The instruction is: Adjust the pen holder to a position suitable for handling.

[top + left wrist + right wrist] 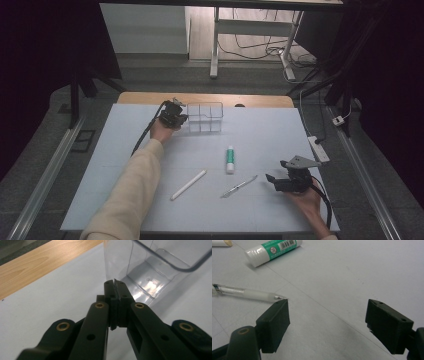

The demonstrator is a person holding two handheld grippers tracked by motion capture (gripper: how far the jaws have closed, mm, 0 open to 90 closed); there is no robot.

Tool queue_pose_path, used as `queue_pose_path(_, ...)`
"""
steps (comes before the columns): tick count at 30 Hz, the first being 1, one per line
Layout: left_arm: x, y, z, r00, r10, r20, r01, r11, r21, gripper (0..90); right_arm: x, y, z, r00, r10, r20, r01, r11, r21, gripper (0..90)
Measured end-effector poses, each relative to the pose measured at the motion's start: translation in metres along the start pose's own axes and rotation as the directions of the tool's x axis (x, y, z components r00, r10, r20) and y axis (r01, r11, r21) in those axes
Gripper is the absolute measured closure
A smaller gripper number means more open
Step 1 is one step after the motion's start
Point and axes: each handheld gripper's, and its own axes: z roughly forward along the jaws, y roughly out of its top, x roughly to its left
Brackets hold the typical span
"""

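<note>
A: Progress looks early. The clear bin (205, 117) at the far middle of the tabletop (260, 135) seems to hold nothing, and 3 things lie loose on the sheet: a glue stick (230, 159) in the middle, a white stick (188, 184) nearer and to the left, and a pen (239, 186) nearer and to the right.

B: So nothing has been put away?

A: That is my reading. The left gripper (175, 116) is at the bin's left wall; in the left gripper view its jaws are pressed together on the thin edge of that wall, so it appears to steady the bin (150, 272). The right gripper (280, 181) sits near the right edge with its jaws spread wide and nothing between them. In the right gripper view the pen (249, 293) tip lies just beyond one jaw, so the pen is probably the first to be picked.

B: What is left, then?

A: All 3 pieces, I judge, if they belong in the bin.

B: Anything unclear?

A: The bin's dividers blur in the high view, so I cannot count its compartments. The white stick (222, 242) is cut off at the top corner of the right gripper view, and I cannot tell what it is. The glue stick (273, 250) label is too small to read.
</note>
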Motion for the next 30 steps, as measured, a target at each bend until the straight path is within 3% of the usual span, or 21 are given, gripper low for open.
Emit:
queue_pose_path(6, -0.004, -0.006, -0.015, 0.9995, 0.032, -0.005, -0.032, 0.9993, -0.020, 89.1, 0.000, 0.000, -0.002, 1.0000, 0.004, -0.003, -0.004, 1.000, -0.011, 19.0)
queue_pose_path(9, -0.009, -0.015, -0.026, 0.9993, 0.029, 0.023, -0.028, 0.9985, -0.047, 88.5, -0.001, 0.000, -0.002, 1.0000, 0.005, -0.006, -0.005, 1.000, -0.013, 19.0)
queue_pose_path(12, -0.014, -0.026, -0.037, 0.9982, 0.034, 0.048, -0.031, 0.9976, -0.061, 82.6, -0.001, 0.000, -0.002, 1.0000, 0.002, -0.008, -0.002, 1.000, -0.013, 19.0)
queue_pose_path(17, -0.021, -0.046, -0.061, 0.9944, 0.060, 0.087, -0.052, 0.9947, -0.088, 63.6, 0.000, 0.001, -0.005, 0.9999, -0.007, -0.010, 0.007, 1.000, -0.019, 19.2)
queue_pose_path(21, -0.025, -0.061, -0.080, 0.9935, 0.061, 0.097, -0.050, 0.9932, -0.105, 52.7, 0.000, 0.002, -0.006, 0.9998, -0.011, -0.016, 0.010, 1.000, -0.023, 19.2)
queue_pose_path(26, -0.029, -0.081, -0.103, 0.9931, 0.031, 0.113, -0.016, 0.9910, -0.133, 45.4, 0.001, 0.002, -0.007, 0.9994, -0.025, -0.023, 0.024, 0.999, -0.029, 19.4)
queue_pose_path(30, -0.036, -0.096, -0.121, 0.9919, 0.030, 0.123, -0.009, 0.9866, -0.163, 43.2, 0.001, 0.003, -0.008, 0.9991, -0.027, -0.033, 0.026, 0.999, -0.036, 19.3)
